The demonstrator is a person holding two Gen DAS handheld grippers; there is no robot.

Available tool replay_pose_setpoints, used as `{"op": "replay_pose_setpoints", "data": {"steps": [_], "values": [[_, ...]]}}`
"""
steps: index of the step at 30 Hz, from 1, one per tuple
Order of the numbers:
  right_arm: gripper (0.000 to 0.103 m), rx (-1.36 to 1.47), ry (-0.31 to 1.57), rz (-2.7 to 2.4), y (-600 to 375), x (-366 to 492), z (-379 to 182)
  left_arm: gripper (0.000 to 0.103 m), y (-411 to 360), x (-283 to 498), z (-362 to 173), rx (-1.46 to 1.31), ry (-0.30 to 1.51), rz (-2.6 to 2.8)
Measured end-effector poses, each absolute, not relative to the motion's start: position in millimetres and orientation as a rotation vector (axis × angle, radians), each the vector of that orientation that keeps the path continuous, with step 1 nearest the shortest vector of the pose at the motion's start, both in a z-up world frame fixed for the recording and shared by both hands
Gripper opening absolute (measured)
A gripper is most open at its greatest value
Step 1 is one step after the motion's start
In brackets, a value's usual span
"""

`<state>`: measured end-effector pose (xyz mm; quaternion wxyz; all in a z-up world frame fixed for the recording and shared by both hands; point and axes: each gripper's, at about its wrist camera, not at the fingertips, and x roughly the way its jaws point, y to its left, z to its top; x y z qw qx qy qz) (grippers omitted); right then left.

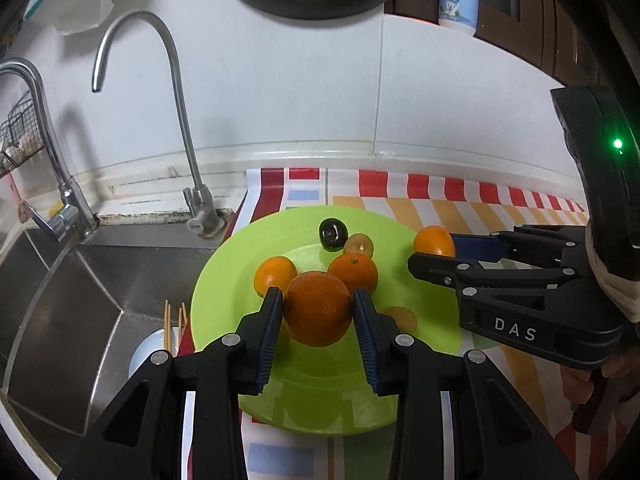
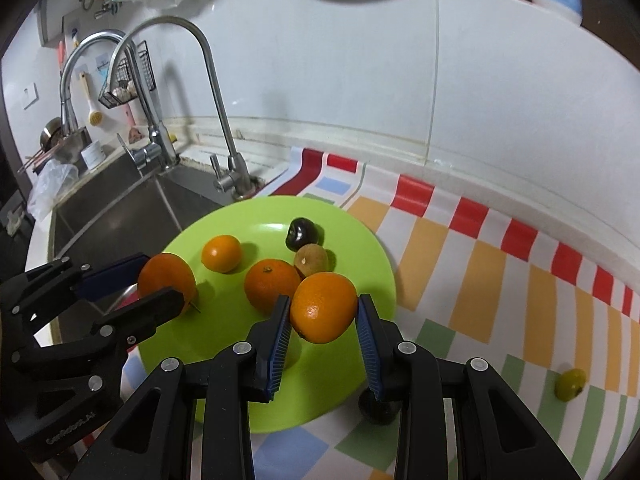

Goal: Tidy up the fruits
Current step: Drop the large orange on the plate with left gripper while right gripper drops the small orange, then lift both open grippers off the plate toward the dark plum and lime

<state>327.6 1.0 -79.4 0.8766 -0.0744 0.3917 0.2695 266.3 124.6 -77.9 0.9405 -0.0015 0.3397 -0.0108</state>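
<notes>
The left gripper is squeezed onto a big orange, with one blue pad on each side of it. It holds the orange up above the near part of the green plate. The right wrist view shows the same orange over the plate's left edge.

The right gripper is squeezed onto a smaller orange in the same way. It holds this one above the near right part of the plate.

Just past the left gripper's fingers, two more oranges lie on the plate. One orange is a bit to the left and one orange is a bit to the right. Farther ahead sit a dark round fruit and a small brown fruit, touching each other.

The plate sits on a striped mat with many colors. To the right of the right gripper, well away from the plate, a little yellow-green fruit lies on the mat. Something small and dark is under the right gripper's right finger, but I cannot tell what it is.

To the left of the plate is a metal sink with two taps.
</notes>
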Motion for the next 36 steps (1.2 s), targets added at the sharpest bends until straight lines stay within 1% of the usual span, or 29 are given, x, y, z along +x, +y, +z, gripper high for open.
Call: {"op": "replay_pose_setpoints", "data": {"steps": [7,8,10,11,20,22,26,28,29,30,36], "values": [[0.034,-0.145,0.83,0.561,3.3,338.0,-87.5,0.036,125.3,274.9,-83.0,-0.012,0.708,-0.039],[0.034,-0.141,0.83,0.564,3.0,338.4,-87.4,0.039,124.9,274.9,-82.9,-0.009,0.708,-0.04],[0.04,-0.13,0.824,0.562,1.1,339.0,-85.9,0.044,123.8,273.0,-80.9,0.006,0.698,-0.031],[0.044,-0.126,0.817,0.556,-0.4,338.6,-84.4,0.044,123.4,270.9,-78.9,0.016,0.69,-0.024],[0.044,-0.099,0.765,0.512,-21.4,319.6,-61.4,0.045,119.2,251.0,-57.8,-0.002,0.661,-0.007],[0.044,-0.096,0.751,0.507,-26.3,311.4,-54.9,0.048,116.6,244.4,-52.0,-0.012,0.65,-0.008],[0.044,-0.083,0.718,0.488,-38.3,293.5,-40.2,0.05,109.9,231.2,-41.4,-0.021,0.625,-0.017],[0.048,-0.075,0.697,0.472,-45.2,283.7,-32.7,0.054,106.3,224.4,-36.5,-0.022,0.613,-0.016],[0.053,-0.073,0.685,0.461,-48.7,278.5,-28.8,0.055,104.5,221.6,-34.4,-0.022,0.608,-0.018],[0.054,-0.071,0.676,0.45,-51.6,274.0,-25.8,0.055,102.7,218.7,-32.4,-0.023,0.602,-0.02],[0.055,-0.062,0.648,0.387,-69.7,248.8,-11.3,0.061,88.2,200.8,-20.8,-0.012,0.576,-0.032]]}}
